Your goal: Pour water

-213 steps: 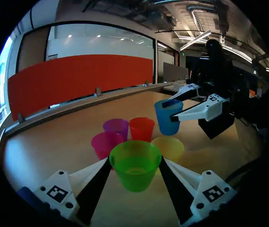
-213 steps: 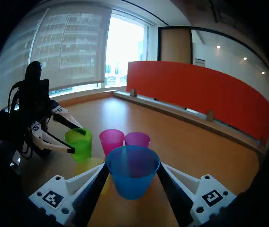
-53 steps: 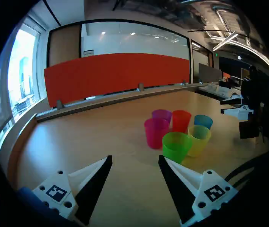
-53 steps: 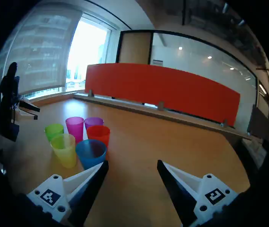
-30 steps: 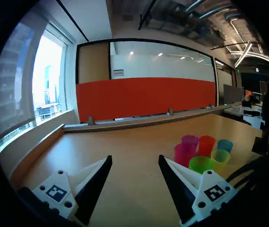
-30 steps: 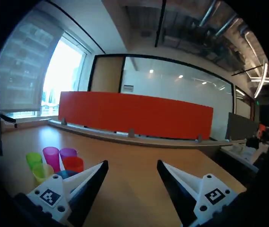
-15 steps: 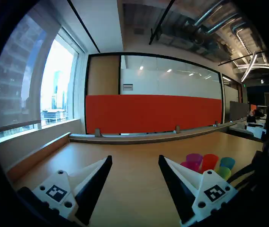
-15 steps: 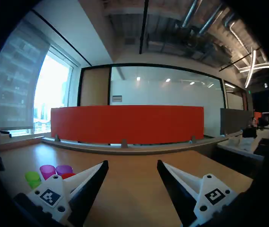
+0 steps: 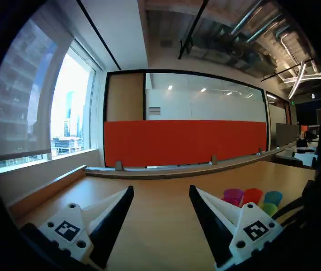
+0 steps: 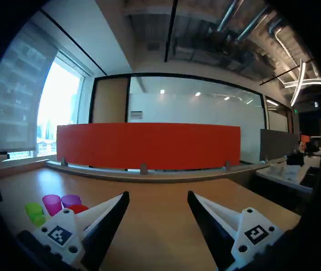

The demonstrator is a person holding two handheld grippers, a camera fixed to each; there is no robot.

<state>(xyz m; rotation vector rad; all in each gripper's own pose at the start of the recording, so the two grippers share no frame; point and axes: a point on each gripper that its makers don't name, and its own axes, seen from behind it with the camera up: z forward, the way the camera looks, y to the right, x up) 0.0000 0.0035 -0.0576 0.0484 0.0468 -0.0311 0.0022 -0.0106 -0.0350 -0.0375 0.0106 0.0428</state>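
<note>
Since nothing is held between the fingers of either tool, no pour is judged to be under way at this moment. The left gripper (image 9: 160,187) is seen released, fingers spread wide over the bare table (image 9: 160,235). The right gripper (image 10: 158,193) is likewise released and empty, aimed level toward the far red partition (image 10: 147,145). Both are judged to be raised and turned away from the cups. Whether pouring is finished or not yet begun cannot be settled from these views. If a pour remains, the next move is judged to call for a turn back toward the cluster, a descent, and a closing on one cup wall without the neighbours being knocked.

Containers, left gripper view, left to right: a purple cup (image 9: 233,195), a red cup (image 9: 252,195) and a blue cup (image 9: 273,197) are noted upright and close together at the right of the table. A greenish cup (image 9: 269,208) is partly hidden just nearer, behind the right finger.

Containers, right gripper view, left to right: a green cup (image 10: 34,209), a magenta cup (image 10: 52,203), the purple cup and the red cup are noted at the near left, the red one partly hidden behind the left finger.

Contents: the rims are seen from the side and small, so no water level can be told in any cup.
</note>
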